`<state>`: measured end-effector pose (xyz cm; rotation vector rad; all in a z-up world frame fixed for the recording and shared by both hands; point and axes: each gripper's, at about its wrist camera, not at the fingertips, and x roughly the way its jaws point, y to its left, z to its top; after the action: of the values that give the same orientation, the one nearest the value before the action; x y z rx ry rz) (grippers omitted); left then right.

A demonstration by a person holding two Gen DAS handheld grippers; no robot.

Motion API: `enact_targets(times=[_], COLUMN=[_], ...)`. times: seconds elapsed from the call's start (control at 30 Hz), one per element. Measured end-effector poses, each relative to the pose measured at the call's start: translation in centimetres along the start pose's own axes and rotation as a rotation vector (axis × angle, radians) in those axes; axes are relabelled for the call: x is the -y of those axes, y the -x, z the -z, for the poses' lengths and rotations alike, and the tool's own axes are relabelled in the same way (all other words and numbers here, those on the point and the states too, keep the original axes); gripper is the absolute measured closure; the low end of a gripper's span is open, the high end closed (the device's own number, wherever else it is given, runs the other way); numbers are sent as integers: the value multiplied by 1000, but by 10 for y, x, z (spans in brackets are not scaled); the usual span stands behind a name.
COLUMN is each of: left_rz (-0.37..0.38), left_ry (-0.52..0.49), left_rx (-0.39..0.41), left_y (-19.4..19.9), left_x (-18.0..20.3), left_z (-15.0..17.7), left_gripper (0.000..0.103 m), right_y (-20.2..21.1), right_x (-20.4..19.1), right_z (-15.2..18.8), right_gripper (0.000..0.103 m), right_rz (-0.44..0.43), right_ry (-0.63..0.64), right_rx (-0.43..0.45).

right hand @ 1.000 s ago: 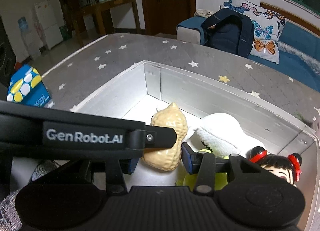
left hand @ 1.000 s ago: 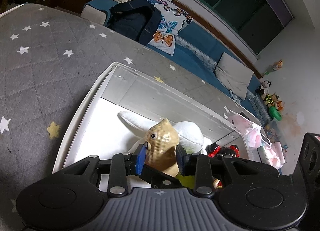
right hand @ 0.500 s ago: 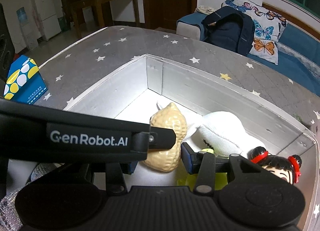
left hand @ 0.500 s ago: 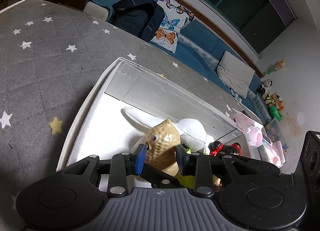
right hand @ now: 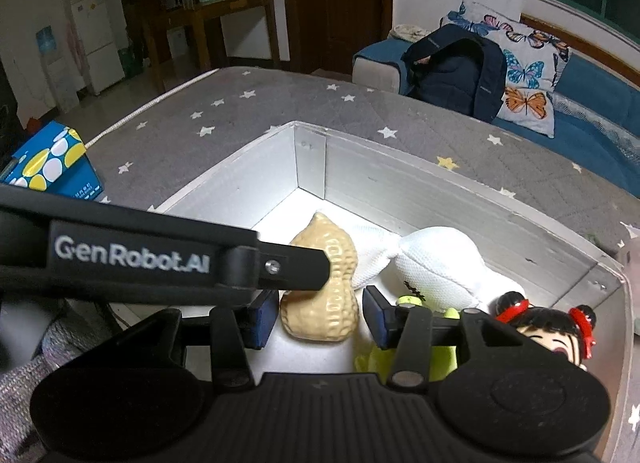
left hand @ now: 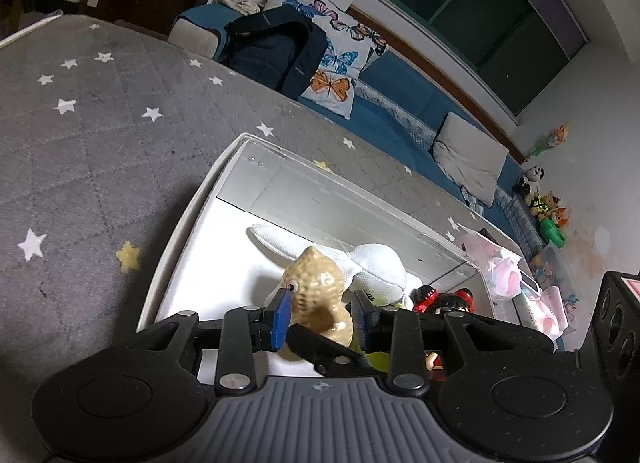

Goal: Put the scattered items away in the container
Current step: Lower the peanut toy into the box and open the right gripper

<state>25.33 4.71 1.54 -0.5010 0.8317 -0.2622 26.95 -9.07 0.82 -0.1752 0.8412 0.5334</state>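
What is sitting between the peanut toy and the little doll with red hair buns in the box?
A white mesh plush lies between the peanut toy and the doll, seen best in the right wrist view.

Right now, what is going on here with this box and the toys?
A person works two hand-held grippers over a white box on a grey mattress. The left gripper appears closed on a peanut toy that stands upright inside the box. The right gripper straddles the same peanut, with its fingers clear of it on both sides. A white plush and a doll already lie in the box beside it.
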Motion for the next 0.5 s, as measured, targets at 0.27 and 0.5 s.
enact_targets(times=[0.27,0.5], left_rz=[4,6], left_ry=[-10,-26], left_rx=[42,76], left_y=[25,50], left_x=[4,8], left_z=[7,18], left_gripper=[68,68], right_y=[32,60], right_x=[-2,-11], right_z=[7,17], right_gripper=[53,52], right_rz=[-10,-14], right_ry=[-17,-2], right_rx=[85,141])
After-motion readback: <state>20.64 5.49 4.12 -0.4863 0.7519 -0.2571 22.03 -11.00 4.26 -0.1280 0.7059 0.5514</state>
